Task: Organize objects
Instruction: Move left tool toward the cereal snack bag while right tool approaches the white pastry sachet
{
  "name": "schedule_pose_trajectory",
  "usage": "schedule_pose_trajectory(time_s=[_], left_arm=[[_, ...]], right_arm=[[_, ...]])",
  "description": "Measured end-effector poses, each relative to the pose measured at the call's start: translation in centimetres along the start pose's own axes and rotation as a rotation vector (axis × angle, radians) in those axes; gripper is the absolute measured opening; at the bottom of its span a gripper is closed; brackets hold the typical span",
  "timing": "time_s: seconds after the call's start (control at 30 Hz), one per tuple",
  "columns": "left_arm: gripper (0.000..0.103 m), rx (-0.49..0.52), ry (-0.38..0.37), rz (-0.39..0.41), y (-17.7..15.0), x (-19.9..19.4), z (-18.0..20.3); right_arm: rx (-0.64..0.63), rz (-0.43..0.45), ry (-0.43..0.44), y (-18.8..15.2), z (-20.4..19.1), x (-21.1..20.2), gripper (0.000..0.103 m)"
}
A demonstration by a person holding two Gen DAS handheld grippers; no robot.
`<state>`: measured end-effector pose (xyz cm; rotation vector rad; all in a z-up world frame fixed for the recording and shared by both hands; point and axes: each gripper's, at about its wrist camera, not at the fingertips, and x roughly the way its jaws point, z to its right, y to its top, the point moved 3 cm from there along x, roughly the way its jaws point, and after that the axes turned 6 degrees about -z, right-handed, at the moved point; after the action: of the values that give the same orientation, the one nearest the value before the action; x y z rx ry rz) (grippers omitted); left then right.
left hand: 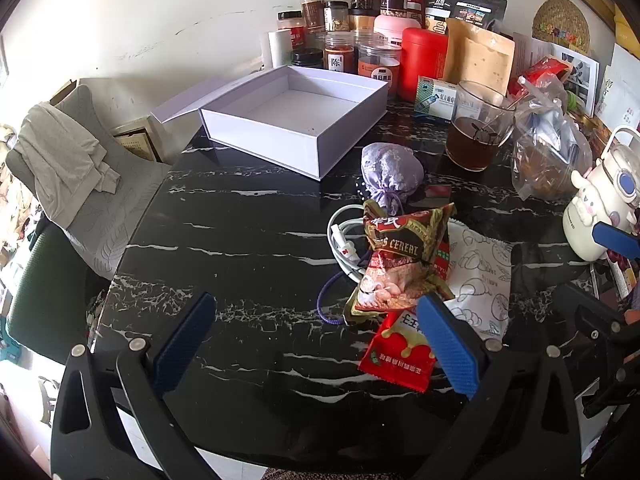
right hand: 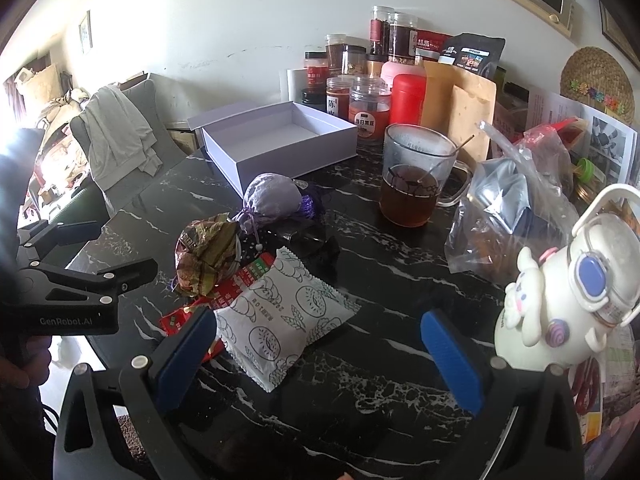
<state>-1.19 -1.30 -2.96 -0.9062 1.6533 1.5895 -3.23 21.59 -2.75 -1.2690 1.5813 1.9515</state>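
Two grippers, both spread wide, nothing held. Left gripper (left hand: 316, 340) low over black marble table (left hand: 240, 240), its right finger touching or just above red sachet (left hand: 396, 354), hard to tell. Right gripper (right hand: 320, 350) flanks white printed packet (right hand: 280, 316). Cereal packet (left hand: 404, 264) atop pile; lilac pouch (left hand: 390, 174) behind; open white box (left hand: 296, 120) beyond, empty.

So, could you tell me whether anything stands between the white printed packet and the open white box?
Yes. The lavender pouch and the crumpled cereal packet lie between the white printed packet and the open white box; lifting over them should clear both.
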Motion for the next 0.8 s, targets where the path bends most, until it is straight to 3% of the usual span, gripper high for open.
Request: schedule_pose_trajectory(time_s=[0.8], left_arm=[[0.101,-0.006,-0.006,0.003,-0.10,-0.41,-0.08]], right_arm=[[-0.003,-0.003,0.002,-0.13,0.03,-0.02,0.102]])
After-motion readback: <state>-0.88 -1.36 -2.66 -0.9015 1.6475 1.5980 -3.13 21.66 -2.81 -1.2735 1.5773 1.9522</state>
